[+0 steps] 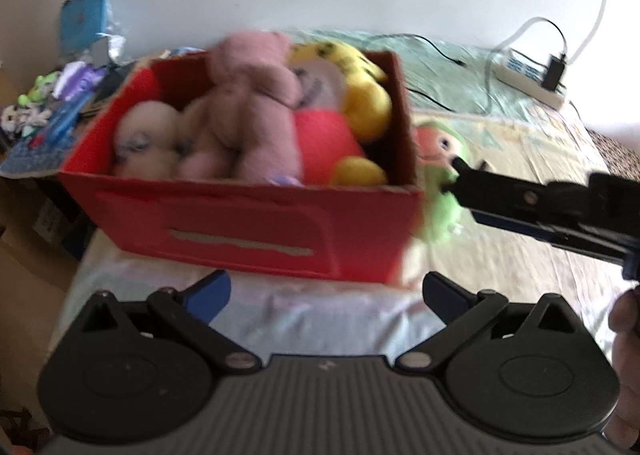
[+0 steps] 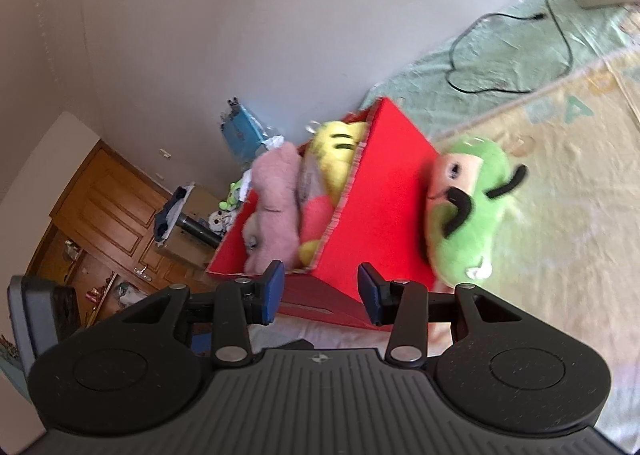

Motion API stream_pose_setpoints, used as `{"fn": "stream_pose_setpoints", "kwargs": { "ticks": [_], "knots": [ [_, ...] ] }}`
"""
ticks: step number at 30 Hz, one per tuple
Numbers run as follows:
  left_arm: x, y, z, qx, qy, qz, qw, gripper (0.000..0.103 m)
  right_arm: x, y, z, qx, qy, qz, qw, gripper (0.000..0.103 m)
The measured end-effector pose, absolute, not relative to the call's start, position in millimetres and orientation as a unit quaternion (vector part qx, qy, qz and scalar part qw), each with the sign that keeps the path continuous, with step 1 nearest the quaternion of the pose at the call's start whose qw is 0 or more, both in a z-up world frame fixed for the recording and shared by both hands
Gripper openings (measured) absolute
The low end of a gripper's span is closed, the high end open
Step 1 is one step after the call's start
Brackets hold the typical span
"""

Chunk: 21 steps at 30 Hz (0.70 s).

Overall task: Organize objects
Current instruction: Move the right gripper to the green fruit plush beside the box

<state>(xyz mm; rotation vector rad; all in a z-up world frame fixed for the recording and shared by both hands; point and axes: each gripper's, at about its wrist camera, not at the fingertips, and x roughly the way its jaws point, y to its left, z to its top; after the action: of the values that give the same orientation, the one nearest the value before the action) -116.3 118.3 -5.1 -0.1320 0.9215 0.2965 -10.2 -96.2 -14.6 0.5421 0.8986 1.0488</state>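
While both our grippers, left (image 1: pixel 326 295) and right (image 2: pixel 320 297), gape empty, we might shove the green plush doll (image 2: pixel 466 211) behind the red fabric box (image 1: pixel 256 223).

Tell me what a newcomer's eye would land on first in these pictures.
First, the red box in the middle of the bed, crammed with soft toys: a pink teddy bear on top and a yellow plush at the back corner. Next, the green plush lying outside on the bedspread, against the box's side. Both the left gripper and the right gripper are open and empty.
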Motion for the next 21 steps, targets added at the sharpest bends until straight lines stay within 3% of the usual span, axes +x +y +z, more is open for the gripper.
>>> {"fn": "stream_pose_setpoints", "kwargs": {
  "ticks": [21],
  "knots": [
    [-79,91,-75,-0.091,0.465,0.076,0.878,0.094,53,-99,-79,0.259,0.460,0.406,0.746,0.047]
  ]
}}
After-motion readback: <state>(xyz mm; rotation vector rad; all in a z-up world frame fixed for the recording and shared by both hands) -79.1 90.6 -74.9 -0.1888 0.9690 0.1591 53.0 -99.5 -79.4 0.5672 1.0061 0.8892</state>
